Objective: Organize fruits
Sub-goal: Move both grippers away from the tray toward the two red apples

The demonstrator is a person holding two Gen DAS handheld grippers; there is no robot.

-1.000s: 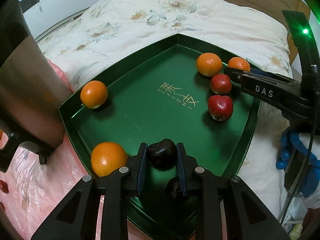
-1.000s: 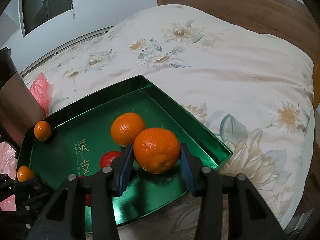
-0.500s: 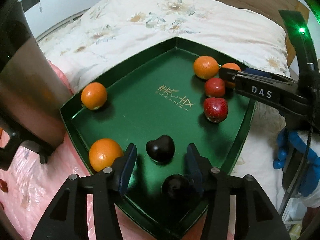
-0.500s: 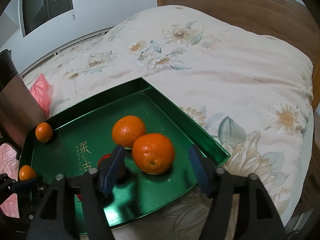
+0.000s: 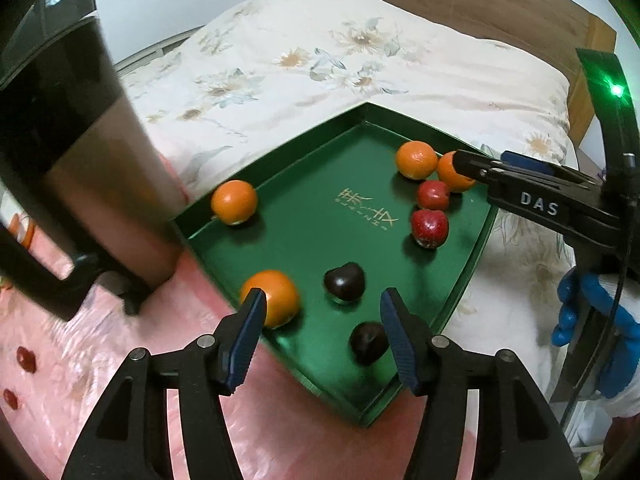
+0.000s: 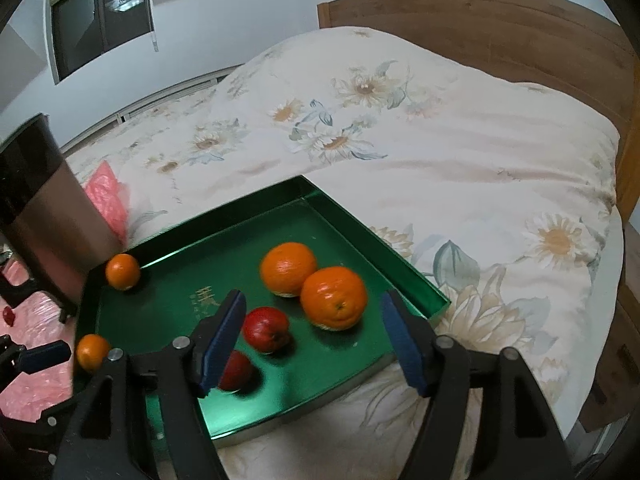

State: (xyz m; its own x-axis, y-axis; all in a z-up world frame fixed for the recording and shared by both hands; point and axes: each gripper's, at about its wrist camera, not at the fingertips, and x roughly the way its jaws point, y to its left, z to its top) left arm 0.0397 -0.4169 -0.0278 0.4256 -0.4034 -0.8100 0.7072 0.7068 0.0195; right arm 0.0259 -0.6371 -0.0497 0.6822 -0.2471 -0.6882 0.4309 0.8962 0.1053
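A green tray (image 5: 304, 240) lies on the bed with several fruits in it. My left gripper (image 5: 322, 304) hovers above its near corner, jaws opening, nothing pressed between them. Below it rest two dark plums (image 5: 344, 282) (image 5: 368, 342) and an orange (image 5: 276, 296); another orange (image 5: 234, 202) sits at the left rim. My right gripper (image 6: 312, 308) is open wide above the tray (image 6: 352, 220). An orange (image 6: 334, 298) rests free on the tray under it, beside a second orange (image 6: 288, 268) and two red apples (image 6: 266, 328) (image 6: 236, 370).
A flowered quilt (image 6: 400, 140) covers the bed, with a wooden headboard (image 6: 500, 28) behind. A dark metallic bin (image 5: 80, 160) stands left of the tray on pink plastic sheet (image 5: 60, 340). A blue-gloved hand (image 5: 592, 312) holds the right gripper's handle.
Both grippers let go of their fruit and rose. The left one released the dark plum onto the tray; the right one released the orange beside the other orange.
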